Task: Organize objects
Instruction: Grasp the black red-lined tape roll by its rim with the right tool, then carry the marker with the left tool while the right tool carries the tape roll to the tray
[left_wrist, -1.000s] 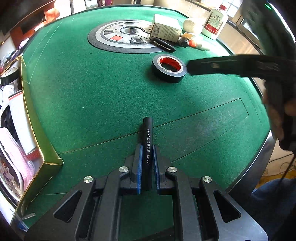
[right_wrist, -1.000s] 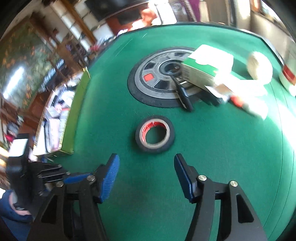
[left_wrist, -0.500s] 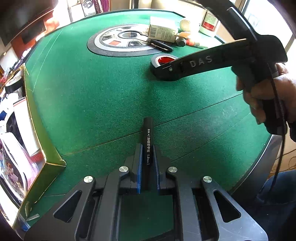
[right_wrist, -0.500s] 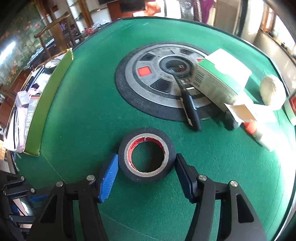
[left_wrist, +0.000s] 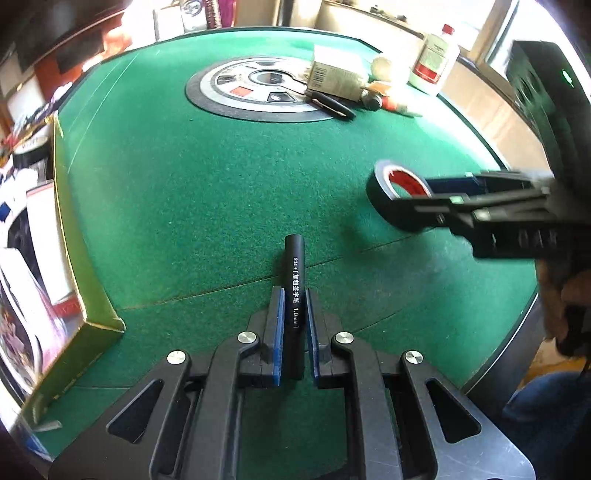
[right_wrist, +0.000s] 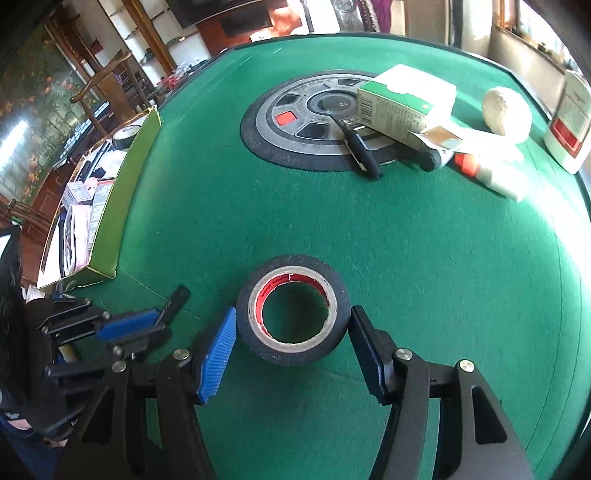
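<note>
- The tape (right_wrist: 293, 310), a black roll with a red-lined core, lies flat on the green table (right_wrist: 406, 240), near the right gripper (right_wrist: 291, 354), hole facing up.
- Right gripper's fingers (right_wrist: 218, 350) stand part open either side of the roll. The left pad looks to be touching the rim, the right one just beside it, though I cannot be sure of contact.
- The roll is probably light and stiff, with a smooth, slightly slick outer wrap. Squeezing across its outer rim, as the fingers are set now, seems the sound hold.
- Being round, it has no long axis on the table; its axis runs straight up.
- The left gripper (left_wrist: 293, 325) is clamped on a black pen (left_wrist: 294, 280), a light, rigid thing. Its long axis lies along the fingers, free end pointing to the table's far side.
</note>
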